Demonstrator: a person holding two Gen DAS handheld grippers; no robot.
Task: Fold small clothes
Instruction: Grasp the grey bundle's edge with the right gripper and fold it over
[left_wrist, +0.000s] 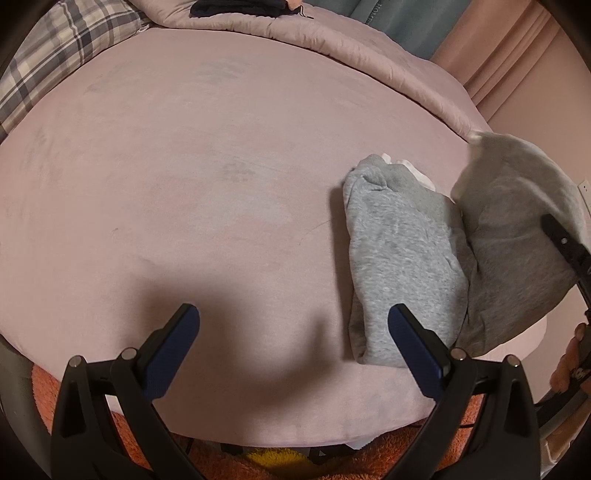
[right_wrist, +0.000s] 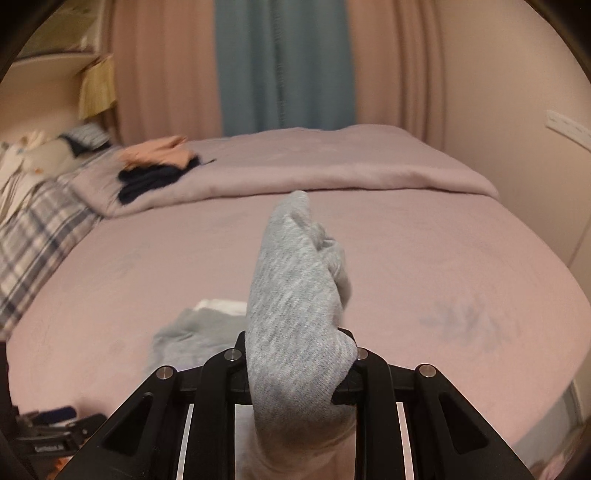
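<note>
Gripping one grey garment (right_wrist: 295, 295): right gripper (right_wrist: 295, 373); two grippers.

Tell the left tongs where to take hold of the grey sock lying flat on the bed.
Grip the grey sock at its near end, coming down from above on its left edge. That end lies flat and bare beside the open left tongs; the far end is bunched, and the lifted sock in the right tongs overlaps its right side.

The left wrist view is looking steeply down past its jaws at the bed (left_wrist: 184, 166), the right wrist view is looking shallower along its jaws, both sharing the grey garment (left_wrist: 402, 258).
</note>
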